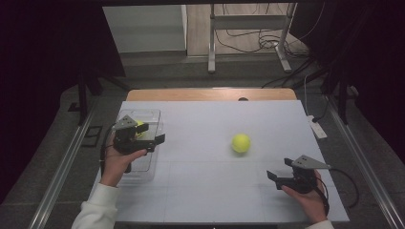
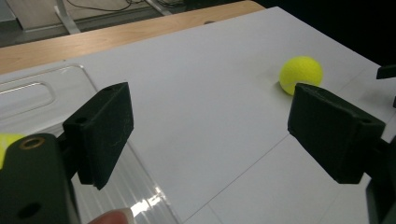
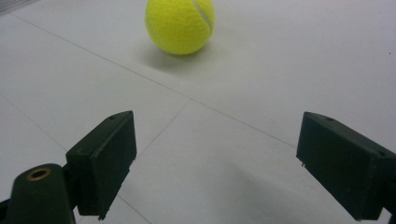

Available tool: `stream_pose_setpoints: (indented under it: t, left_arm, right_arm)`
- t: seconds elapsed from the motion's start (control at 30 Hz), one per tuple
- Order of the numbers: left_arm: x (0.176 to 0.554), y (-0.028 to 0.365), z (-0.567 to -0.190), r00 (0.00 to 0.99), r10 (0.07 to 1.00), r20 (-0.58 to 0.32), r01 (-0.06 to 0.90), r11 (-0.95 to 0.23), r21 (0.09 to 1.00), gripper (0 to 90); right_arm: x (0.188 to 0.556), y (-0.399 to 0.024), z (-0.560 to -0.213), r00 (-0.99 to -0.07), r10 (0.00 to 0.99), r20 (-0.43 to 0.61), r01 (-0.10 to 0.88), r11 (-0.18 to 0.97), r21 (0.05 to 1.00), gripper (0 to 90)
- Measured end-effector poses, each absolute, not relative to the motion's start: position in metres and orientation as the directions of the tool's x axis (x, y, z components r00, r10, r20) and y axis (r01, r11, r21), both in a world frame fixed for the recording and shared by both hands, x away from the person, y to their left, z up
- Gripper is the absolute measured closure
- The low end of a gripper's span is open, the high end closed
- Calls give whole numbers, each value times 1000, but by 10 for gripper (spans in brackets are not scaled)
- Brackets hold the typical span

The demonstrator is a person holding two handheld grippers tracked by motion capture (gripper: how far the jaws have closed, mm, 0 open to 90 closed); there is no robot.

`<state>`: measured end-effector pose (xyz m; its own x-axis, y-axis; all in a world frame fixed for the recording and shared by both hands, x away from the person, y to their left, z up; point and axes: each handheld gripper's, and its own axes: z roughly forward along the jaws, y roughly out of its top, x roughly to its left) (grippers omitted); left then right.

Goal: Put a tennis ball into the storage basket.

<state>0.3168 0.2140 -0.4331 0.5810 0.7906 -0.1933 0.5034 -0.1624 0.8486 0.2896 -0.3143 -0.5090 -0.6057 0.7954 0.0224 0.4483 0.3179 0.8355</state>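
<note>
Work in hand: tennis balls going into the clear plastic bin (image 1: 154, 114) at the table's left side.
Ball one: already down in the bin, yellow-green, peeking out beside the left gripper (image 1: 152, 141) in the high view; a sliver of it at the left edge of the left gripper view (image 2: 6, 142).
Left gripper: hovering over the bin's right wall, jaws apart, nothing between them, white table surface (image 2: 210, 93) showing clean through the gap.
Left gripper aim: out across the table, the loose ball just past the right jaw's tip in its own view.
Ball two: loose tennis ball (image 1: 241, 142) sitting on the white table surface, right of centre, well apart from the bin, touched by nothing.
Right gripper (image 1: 282, 170): low near the table's front right, jaws wide apart and empty, loose tennis ball (image 3: 180, 25) dead ahead but still clear of the jaw tips.
Done so far, by the look of it: one ball binned, the left gripper free of it.
Left to do: close on the loose ball, lift, carry across to the bin, drop.
Likely taker: right gripper, judging by its line on the ball.
</note>
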Motion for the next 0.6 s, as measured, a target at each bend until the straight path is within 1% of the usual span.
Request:
stream_pose_setpoints:
  t: [0.2, 0.53, 0.6]
  left_arm:
    - [317, 196, -430, 605, 776, -175, 491, -191, 850, 153]
    - [318, 178, -433, 626, 760, -171, 493, -217, 842, 151]
    - [318, 173, -433, 633, 758, -157, 486, -231, 843, 151]
  right_arm:
    - [286, -319, -509, -606, 795, 32, 447, 307, 840, 127]
    - [285, -321, -508, -609, 792, 33, 442, 304, 844, 127]
    - [286, -321, -507, -611, 790, 39, 441, 300, 846, 128]
